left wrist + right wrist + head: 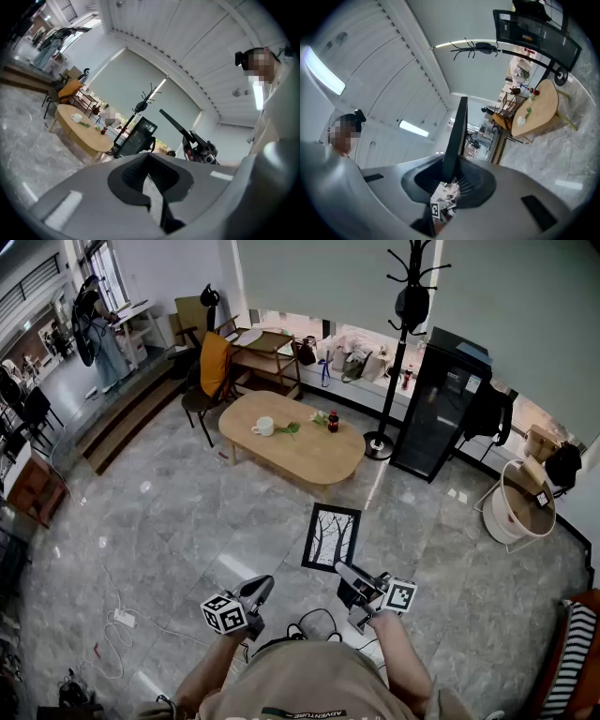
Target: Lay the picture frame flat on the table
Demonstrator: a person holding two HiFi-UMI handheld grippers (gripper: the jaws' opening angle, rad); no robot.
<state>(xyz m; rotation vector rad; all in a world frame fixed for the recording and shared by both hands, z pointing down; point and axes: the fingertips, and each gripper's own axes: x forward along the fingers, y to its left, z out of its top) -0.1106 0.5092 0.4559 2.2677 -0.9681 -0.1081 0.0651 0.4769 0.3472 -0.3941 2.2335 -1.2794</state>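
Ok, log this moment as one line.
right gripper: shut on picture frame | left gripper: shut, empty | frame: over the floor, not yet on table

A black cabinet [441, 409] stands just right of the coat stand [398, 352]; a chair [199, 401] with an orange cushion [215, 362] sits well to its left.

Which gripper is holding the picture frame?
The right gripper: its jaws clamp the frame's lower edge. The left gripper holds nothing, jaws together.
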